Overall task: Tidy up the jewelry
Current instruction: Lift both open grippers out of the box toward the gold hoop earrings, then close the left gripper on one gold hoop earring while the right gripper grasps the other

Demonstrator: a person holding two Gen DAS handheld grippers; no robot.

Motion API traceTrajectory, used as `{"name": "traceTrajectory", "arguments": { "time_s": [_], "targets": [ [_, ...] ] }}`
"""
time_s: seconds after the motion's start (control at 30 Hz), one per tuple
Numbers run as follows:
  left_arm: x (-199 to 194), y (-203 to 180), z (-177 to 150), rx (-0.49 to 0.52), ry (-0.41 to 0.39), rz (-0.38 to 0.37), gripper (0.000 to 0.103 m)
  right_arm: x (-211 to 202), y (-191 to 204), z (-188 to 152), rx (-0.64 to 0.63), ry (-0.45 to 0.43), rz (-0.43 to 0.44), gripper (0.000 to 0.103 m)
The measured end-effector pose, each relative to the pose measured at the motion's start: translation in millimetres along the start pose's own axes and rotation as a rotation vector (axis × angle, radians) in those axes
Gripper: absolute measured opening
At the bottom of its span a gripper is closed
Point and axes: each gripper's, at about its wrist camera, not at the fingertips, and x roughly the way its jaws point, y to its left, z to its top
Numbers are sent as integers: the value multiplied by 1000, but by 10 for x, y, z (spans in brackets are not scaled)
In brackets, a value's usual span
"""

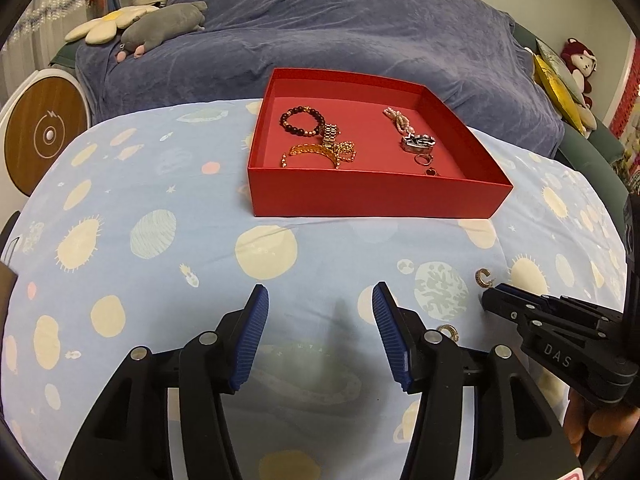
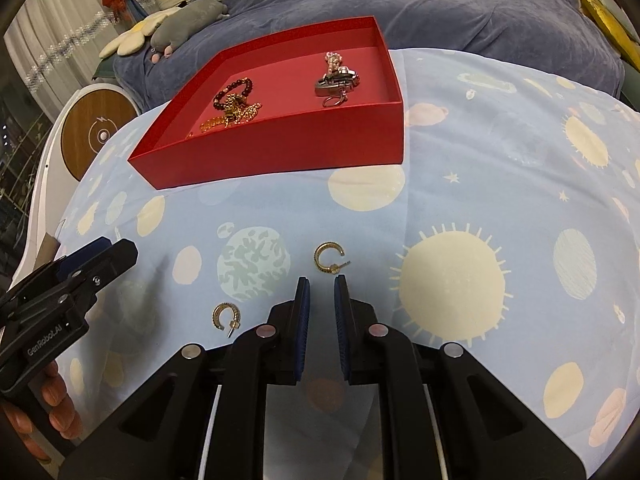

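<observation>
A red box (image 1: 372, 196) (image 2: 280, 148) on the blue planet-print cloth holds a dark bead bracelet (image 1: 301, 120) (image 2: 236, 89), gold chains (image 1: 320, 150) (image 2: 234, 114), a pink bead string (image 1: 398, 120) and a silver clip (image 1: 418, 142) (image 2: 336, 78). Two gold hoop earrings lie on the cloth: one (image 2: 329, 258) (image 1: 484, 277) just ahead of my right gripper (image 2: 322, 282), one (image 2: 227, 316) (image 1: 449, 331) to its left. My right gripper is open narrowly and empty. My left gripper (image 1: 320, 300) is open wide and empty, short of the box.
A sofa under a grey-blue blanket (image 1: 320, 32) stands behind the table, with plush toys (image 1: 160, 28) at its left end. A round wooden-topped side table (image 1: 44, 136) stands at the left. The right gripper's body (image 1: 560, 328) sits at the right of the left wrist view.
</observation>
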Motion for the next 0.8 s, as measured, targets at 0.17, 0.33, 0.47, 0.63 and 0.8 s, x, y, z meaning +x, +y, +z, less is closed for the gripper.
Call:
{"name": "traceTrajectory", "arguments": {
  "time_s": [0.17,0.33,0.47,0.63,0.8],
  "targets": [
    [2,33,2,-12,8,-9,52,67,47,74,-3,-18,-18,19],
    [-7,114,-5,-32,13,-5,52,108,76,120,-16,-38,-34,20],
    [-11,163,-33,-40,21,-5,52,127,87,134,-19,-47,-40,20],
    [12,155,-76,-30,33,-3,52,151,133,144,-52,-57,-68,18],
    [42,108,-73,-25,39,-5,52,151,122,148,-51,-56,-65,18]
  ]
}}
